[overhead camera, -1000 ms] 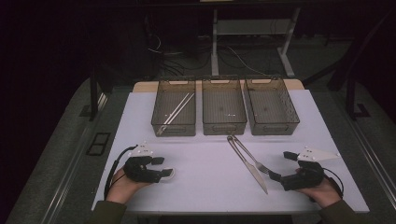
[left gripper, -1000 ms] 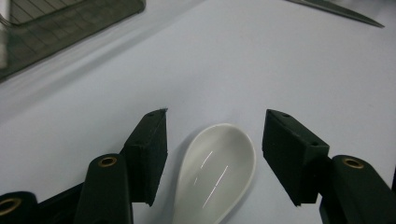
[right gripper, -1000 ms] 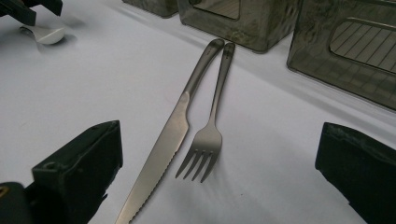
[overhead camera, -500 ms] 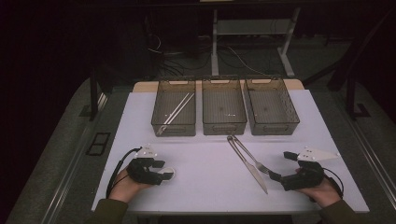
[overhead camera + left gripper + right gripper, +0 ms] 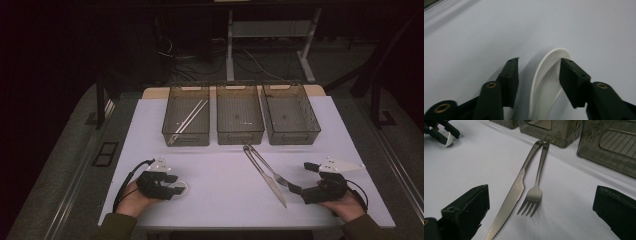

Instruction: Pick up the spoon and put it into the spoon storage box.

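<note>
A white table point(image 5: 225, 165) held three dark mesh bins point(image 5: 240, 120) along its far edge; the leftmost bin held chopsticks point(image 5: 189, 120). Near the front left, the left hand-held gripper point(image 5: 172, 184) had just been closing, a white spoon point(image 5: 546, 82) between its jaws, one jaw touching it and the other apart. At front right, the right hand-held gripper point(image 5: 302, 179) stood spread wide, with a knife point(image 5: 510, 200) and fork point(image 5: 536, 187) lying side by side just ahead, nothing between
</note>
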Tool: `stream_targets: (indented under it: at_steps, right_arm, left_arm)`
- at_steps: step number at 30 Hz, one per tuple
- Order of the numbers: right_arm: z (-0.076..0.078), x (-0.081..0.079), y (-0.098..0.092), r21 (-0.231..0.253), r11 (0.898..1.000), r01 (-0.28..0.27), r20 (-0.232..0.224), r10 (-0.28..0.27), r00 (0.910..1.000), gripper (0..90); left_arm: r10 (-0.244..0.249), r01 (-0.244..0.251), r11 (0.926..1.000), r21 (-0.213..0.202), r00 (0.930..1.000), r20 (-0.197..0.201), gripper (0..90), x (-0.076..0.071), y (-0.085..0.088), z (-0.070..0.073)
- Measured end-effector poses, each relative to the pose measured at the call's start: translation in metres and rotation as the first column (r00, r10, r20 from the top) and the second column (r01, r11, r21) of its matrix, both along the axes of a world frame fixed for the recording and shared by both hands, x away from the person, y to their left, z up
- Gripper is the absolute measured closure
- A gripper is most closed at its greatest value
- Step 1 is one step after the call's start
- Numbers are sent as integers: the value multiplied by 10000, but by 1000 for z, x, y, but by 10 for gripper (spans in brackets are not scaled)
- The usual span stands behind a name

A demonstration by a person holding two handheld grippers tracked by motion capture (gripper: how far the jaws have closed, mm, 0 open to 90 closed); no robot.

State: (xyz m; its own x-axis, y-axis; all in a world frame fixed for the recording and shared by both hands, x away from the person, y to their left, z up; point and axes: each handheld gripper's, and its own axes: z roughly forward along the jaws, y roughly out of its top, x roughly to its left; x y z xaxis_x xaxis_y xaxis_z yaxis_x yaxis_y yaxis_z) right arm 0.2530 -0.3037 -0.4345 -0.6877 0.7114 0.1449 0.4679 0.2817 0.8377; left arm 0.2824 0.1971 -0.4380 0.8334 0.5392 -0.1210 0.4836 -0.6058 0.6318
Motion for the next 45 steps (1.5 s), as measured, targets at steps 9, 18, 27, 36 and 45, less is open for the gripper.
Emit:
stream_targets:
  at_steps: [9, 18, 27, 36, 45]
  right_arm:
    - [0, 0, 0, -4, 10000, 13, 12, -13, 10000, 10]
    - [0, 0, 0, 9, 10000, 27, 8, -27, 10000, 10]
    - [0, 0, 0, 7, 10000, 31, 9, -31, 10000, 10]
    - [0, 0, -1, 31, 10000, 15, 28, -15, 10000, 10]
    - [0, 0, -1, 31, 10000, 20, 21, -20, 10000, 10]
  left_arm:
    - [-590, 592, 9981, 159, 9982, -111, 646, -3, -1, 2]
    - [-1017, 1020, 9934, 526, 9948, -84, 720, -5, -1, 6]
    - [-1256, 1255, 9889, 795, 9921, -31, 798, -7, -2, 10]
    - [-1044, 1037, 9915, 784, 9945, 44, 802, -9, -4, 11]
    - [-190, 187, 9998, 79, 9990, 404, 805, -11, -9, 23]
